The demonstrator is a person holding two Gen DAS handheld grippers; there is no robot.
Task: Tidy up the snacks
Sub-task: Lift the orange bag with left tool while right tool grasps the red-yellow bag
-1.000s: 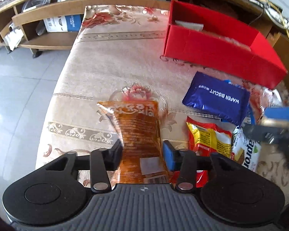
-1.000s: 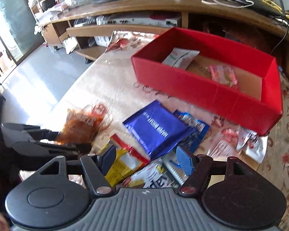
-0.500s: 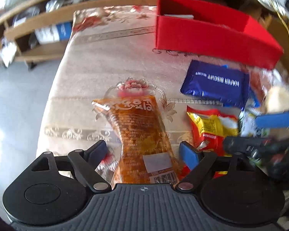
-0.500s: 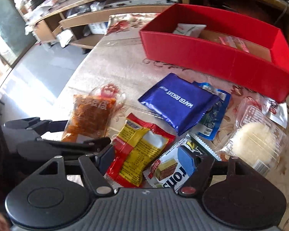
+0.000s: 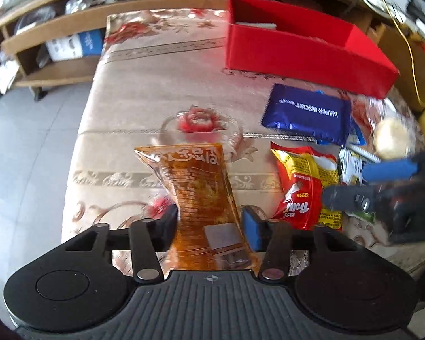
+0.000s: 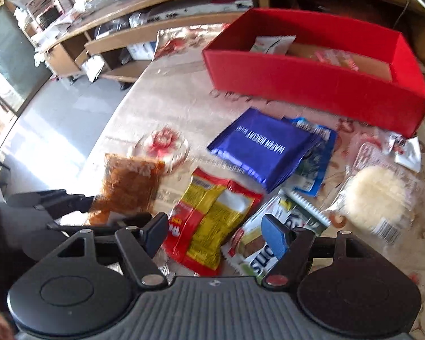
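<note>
My left gripper (image 5: pixel 209 222) is shut on the orange snack pouch (image 5: pixel 201 192), its pads pinching the pouch's lower sides; the pouch also shows in the right wrist view (image 6: pixel 127 184). My right gripper (image 6: pixel 215 233) is open and empty above the red-and-yellow snack packet (image 6: pixel 209 221); it shows at the right in the left wrist view (image 5: pixel 382 187). The red box (image 6: pixel 311 82) stands at the far right and holds a few packets. A blue wafer biscuit pack (image 6: pixel 260 147) lies in front of it.
A white-and-green wafer pack (image 6: pixel 263 243), a smaller blue packet (image 6: pixel 314 164) and a wrapped round rice cake (image 6: pixel 376 195) lie at the right. Low wooden shelves (image 5: pixel 56 45) stand beyond the flowered tablecloth (image 5: pixel 161 85). The tiled floor (image 5: pixel 28 155) is left of the table.
My left gripper opened half a second ago and has shut again on the orange pouch. My right gripper moved down closer over the red-and-yellow packet.
</note>
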